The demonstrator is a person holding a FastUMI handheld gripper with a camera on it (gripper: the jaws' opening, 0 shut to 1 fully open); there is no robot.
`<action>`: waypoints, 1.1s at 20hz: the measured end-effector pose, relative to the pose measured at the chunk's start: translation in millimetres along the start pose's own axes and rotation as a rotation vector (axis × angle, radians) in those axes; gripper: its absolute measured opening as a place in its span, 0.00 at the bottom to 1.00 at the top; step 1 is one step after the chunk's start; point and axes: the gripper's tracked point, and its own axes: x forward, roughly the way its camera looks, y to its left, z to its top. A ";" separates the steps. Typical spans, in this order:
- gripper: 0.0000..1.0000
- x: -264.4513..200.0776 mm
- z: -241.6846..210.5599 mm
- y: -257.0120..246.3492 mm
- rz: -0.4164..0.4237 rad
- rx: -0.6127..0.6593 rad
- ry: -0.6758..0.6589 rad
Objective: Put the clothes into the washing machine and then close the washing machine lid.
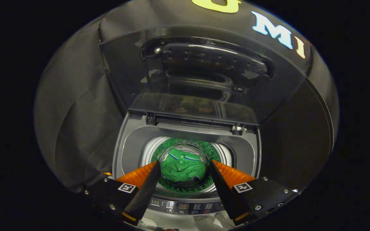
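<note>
I look down into a grey top-loading washing machine (127, 144) whose dark see-through lid (201, 73) stands raised upright at the back. A green garment with blue and white trim (182, 166) lies at the bottom of the drum (185, 146). My gripper (185, 165) hovers above the drum opening, open, its orange-and-black fingers (146, 179) spread either side of the garment with nothing between them. The garment lies well below the fingertips.
The machine's control panel (185, 207) runs along the front edge just under the fingers. Two hinges (238, 129) hold the lid at the rear rim. Black cloth walls close in behind and on both sides of the machine.
</note>
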 end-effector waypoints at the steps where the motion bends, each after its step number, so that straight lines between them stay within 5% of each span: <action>1: 0.94 -4.1 3.3 0.0 -0.003 0.003 -0.013; 18: 0.94 -162.0 135.3 -26.5 -0.043 0.104 -0.359; 22: 0.94 -167.9 178.0 -40.4 -0.043 0.099 -0.443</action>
